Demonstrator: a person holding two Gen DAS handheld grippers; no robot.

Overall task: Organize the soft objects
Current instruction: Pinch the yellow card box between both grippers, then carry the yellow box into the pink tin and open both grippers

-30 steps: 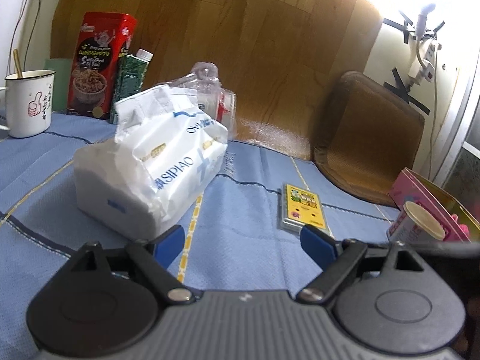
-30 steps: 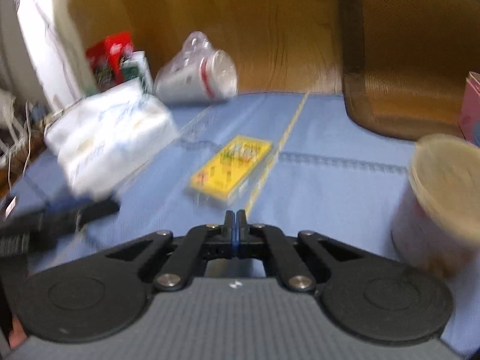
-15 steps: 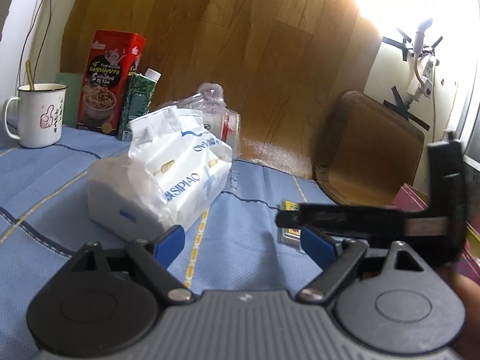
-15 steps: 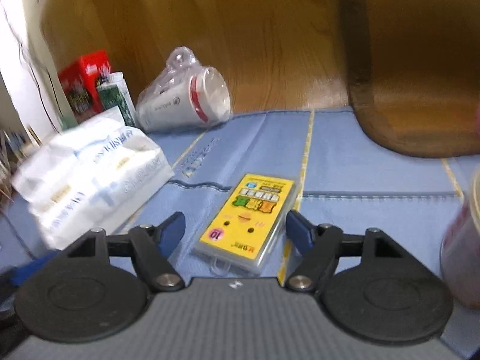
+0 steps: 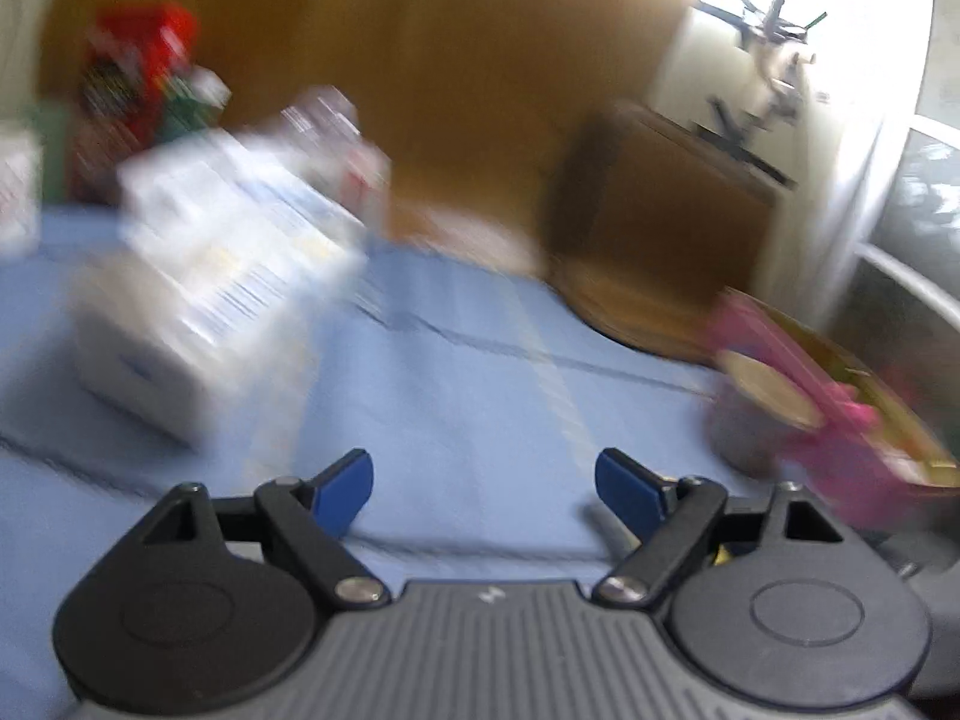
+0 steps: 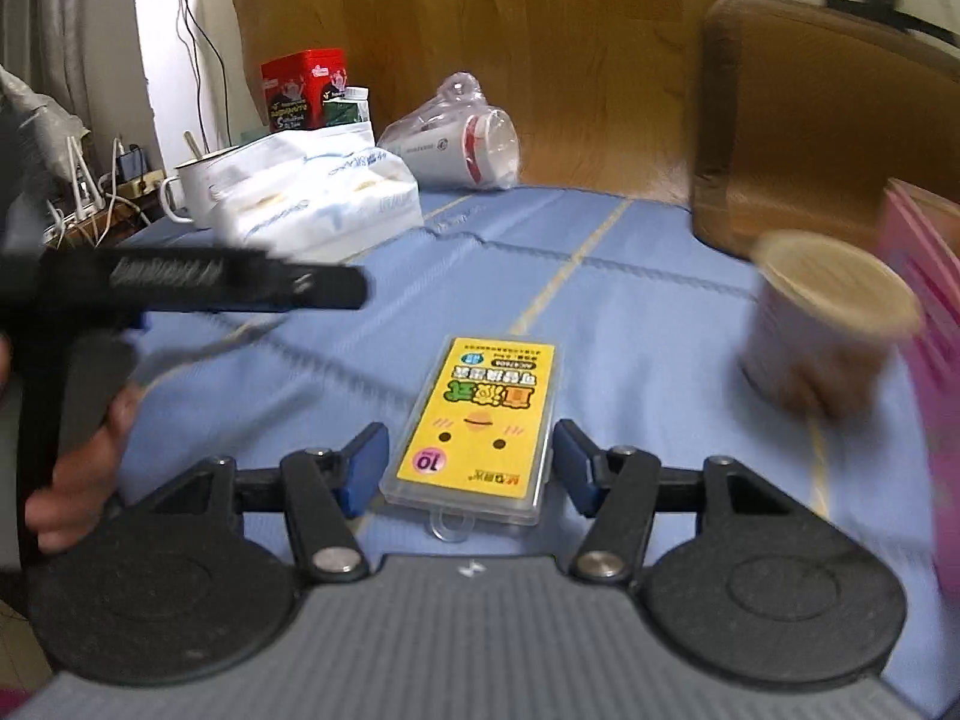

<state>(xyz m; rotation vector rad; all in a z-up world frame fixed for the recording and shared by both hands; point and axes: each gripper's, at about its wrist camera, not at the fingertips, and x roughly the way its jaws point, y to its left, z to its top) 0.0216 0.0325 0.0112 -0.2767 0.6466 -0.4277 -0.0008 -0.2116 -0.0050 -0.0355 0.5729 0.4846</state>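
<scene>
Right wrist view: our right hand-held gripper [image 6: 470, 461] straddles, fingers apart, the rigid yellow case [image 6: 480, 420]; left hand-held gripper [image 5: 483, 487] also apart. We judge the tissue pack [image 6: 318, 195] light and squashy; grip its sides.

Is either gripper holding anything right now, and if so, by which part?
Nothing is held. The right gripper is open, straddling the near end of the yellow card case without clamping it. The left gripper is open over bare blue tablecloth.

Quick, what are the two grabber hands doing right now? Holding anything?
Left gripper: open, holding nothing.
Right gripper: open, holding nothing, its fingers on either side of the yellow card case.
</scene>
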